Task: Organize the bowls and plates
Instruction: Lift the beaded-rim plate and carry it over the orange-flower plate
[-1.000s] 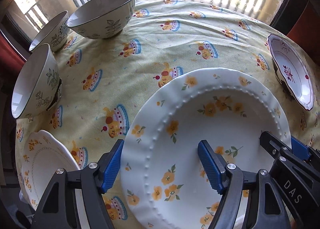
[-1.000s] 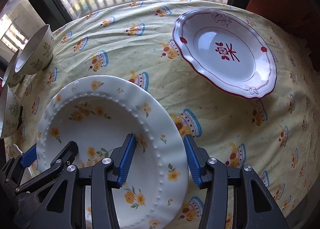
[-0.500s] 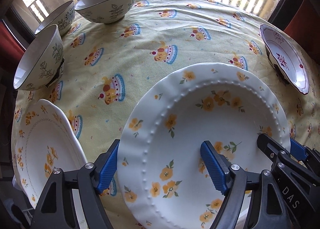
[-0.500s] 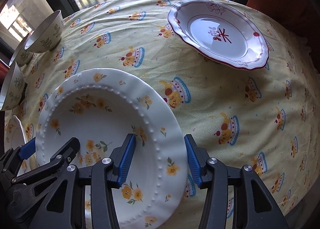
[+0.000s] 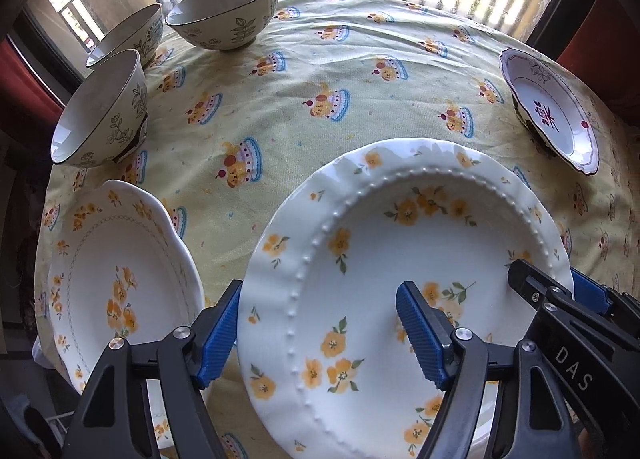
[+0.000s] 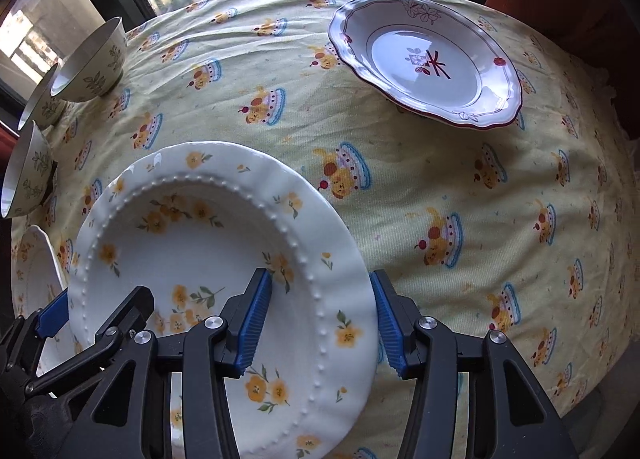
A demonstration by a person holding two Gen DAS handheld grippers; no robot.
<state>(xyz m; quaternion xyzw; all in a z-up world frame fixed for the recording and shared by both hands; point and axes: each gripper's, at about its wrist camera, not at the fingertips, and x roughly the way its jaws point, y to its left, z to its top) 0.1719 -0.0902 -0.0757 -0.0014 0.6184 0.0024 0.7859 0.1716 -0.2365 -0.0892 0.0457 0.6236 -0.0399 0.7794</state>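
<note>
A white plate with yellow flowers and a beaded ring hangs just above the yellow tablecloth, held from both sides. My left gripper straddles its left rim, one blue pad outside and one in the bowl of the plate; its jaws are closing on the rim. Across the right rim sits my right gripper, its pads pressing the rim. A second scalloped yellow-flower plate lies on the cloth to the left. A red-trimmed plate lies at the far right. Part of another white plate shows beneath the held one.
Three leaf-patterned bowls stand at the far left: one at the back, one beside it, one nearer. The round table's cloth lies bare in the middle. Windows with railings close off the back.
Both grippers have carried the flowered plate back and to the left, slightly higher. The scalloped plate has come further into view and the red-trimmed plate has receded.
</note>
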